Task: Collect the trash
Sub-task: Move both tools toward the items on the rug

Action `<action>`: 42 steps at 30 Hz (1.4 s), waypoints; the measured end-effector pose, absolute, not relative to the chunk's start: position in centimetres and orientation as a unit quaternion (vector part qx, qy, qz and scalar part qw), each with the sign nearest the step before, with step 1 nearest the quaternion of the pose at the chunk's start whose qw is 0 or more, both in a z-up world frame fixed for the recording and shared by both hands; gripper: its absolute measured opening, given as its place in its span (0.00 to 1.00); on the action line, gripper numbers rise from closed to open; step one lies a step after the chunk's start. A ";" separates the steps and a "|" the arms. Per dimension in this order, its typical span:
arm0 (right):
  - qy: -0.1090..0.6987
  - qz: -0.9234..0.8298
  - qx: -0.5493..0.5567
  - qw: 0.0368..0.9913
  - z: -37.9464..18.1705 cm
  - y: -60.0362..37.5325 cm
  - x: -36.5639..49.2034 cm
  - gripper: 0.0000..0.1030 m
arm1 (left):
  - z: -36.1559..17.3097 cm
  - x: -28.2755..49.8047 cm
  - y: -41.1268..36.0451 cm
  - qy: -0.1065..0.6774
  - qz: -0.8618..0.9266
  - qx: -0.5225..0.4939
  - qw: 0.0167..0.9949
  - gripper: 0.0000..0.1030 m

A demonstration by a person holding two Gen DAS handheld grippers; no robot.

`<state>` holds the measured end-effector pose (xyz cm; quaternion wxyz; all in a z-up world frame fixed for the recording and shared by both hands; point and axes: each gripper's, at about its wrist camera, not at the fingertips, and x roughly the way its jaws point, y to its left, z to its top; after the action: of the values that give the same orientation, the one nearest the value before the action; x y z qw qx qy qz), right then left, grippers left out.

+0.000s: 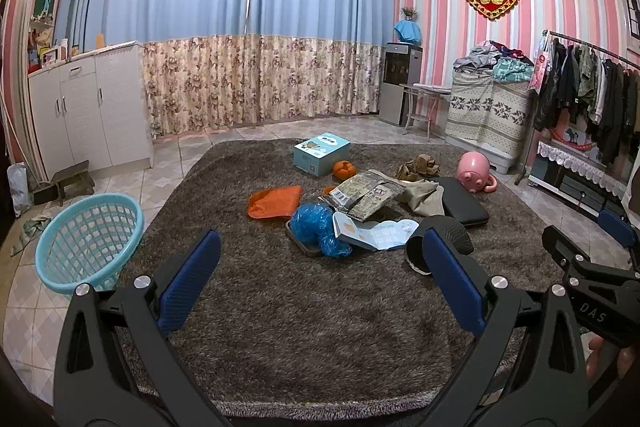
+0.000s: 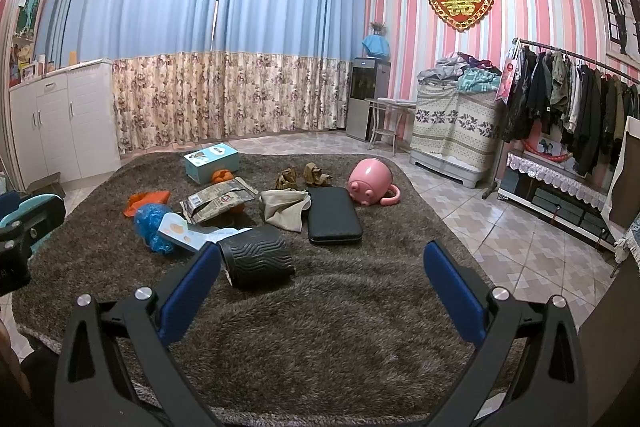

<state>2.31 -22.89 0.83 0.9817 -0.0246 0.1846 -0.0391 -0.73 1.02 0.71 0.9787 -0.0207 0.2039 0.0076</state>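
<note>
Trash lies scattered on a brown shag rug [image 1: 280, 299]: a crumpled blue plastic bag [image 1: 316, 229], an orange wrapper [image 1: 274, 201], a grey foil packet [image 1: 362, 195], a light blue paper card [image 1: 376, 233], crumpled brown paper [image 1: 418, 167] and orange peel [image 1: 345, 169]. A teal mesh basket [image 1: 90, 241] stands at the rug's left edge. My left gripper [image 1: 320, 275] is open and empty above the near rug. My right gripper [image 2: 322, 281] is open and empty; the blue bag [image 2: 152, 227], the card [image 2: 180, 233] and the foil packet [image 2: 218, 201] lie ahead to its left.
A black ribbed cup [image 2: 256, 261] lies on its side close ahead of the right gripper. A black case [image 2: 334, 215], a beige cloth [image 2: 286, 209], a pink pig pot [image 2: 370, 183] and a blue box [image 2: 212, 161] sit on the rug. A white cabinet [image 1: 86, 115] stands left, a clothes rack [image 2: 568, 95] right.
</note>
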 end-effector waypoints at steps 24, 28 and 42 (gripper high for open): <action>0.189 -0.042 -0.026 0.981 0.3 -23.2 3.1 0.96 | 0.5 -0.5 1.3 0.208 0.015 -0.019 0.978 0.95; 0.187 -0.043 -0.026 0.981 0.3 -23.2 3.1 0.96 | 0.5 -0.4 1.4 0.209 0.015 -0.018 0.978 0.95; 0.184 -0.051 -0.022 0.981 -0.2 -23.8 3.6 0.96 | -0.3 0.2 1.8 0.213 0.024 -0.009 0.977 0.95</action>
<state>3.61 -23.79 -0.22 0.9813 -0.0217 0.1844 -0.0506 0.21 1.82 -0.26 0.9767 -0.0087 0.2129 0.0240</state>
